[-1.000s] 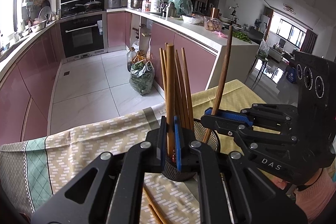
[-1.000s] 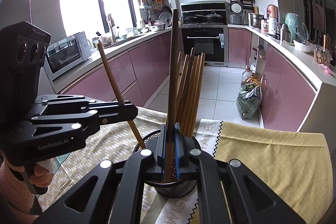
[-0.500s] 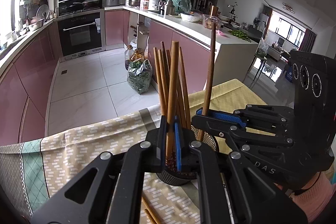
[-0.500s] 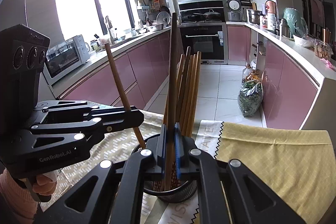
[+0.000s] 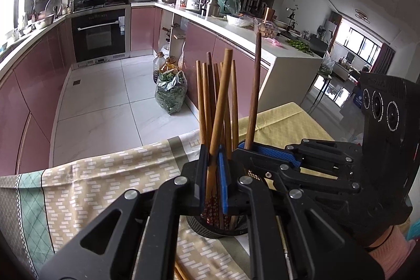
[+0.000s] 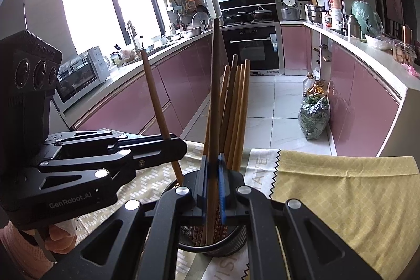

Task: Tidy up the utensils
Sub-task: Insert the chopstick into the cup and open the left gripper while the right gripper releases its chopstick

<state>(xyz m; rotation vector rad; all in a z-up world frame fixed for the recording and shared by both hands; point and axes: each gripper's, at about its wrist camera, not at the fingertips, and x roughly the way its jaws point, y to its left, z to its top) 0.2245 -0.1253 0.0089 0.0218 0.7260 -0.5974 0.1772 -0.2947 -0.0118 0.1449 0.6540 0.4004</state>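
Left wrist view first: my left gripper (image 5: 212, 175) is clamped on a light wooden chopstick (image 5: 219, 109), black fingers with blue pads pinching the round shaft low down. The stick's long axis runs near upright, top leaning a bit right, lower end down inside the holder. Just past the fingers sits the black mesh holder (image 5: 207, 226), a round metal cup with a solid rim, on the patterned tablecloth (image 5: 105, 175). It holds a bundle of wooden chopsticks (image 5: 204, 101), all standing on end and fanned slightly, patterned red tips at the bottom. Two more chopstick ends lie flat on the cloth at the bottom edge, under my gripper.

To the right, my right gripper (image 5: 245, 147) is clenched on a darker brown chopstick (image 5: 254, 88), thin and round, close to vertical, lower end hidden behind the fingers.

Right wrist view confirms it: right gripper (image 6: 214, 175) pinches the dark stick (image 6: 215, 85), which runs down into the mesh cup (image 6: 236, 238). The left gripper (image 6: 174, 148) comes in from the left with its stick (image 6: 156, 101) tilted, top leaning left, lower end at the cup's rim. A yellow quilted cloth (image 6: 341, 201) covers the table's right part. Farther off: white floor tiles, a bag of greens (image 6: 313, 117), pink glossy cabinets (image 6: 362, 96).
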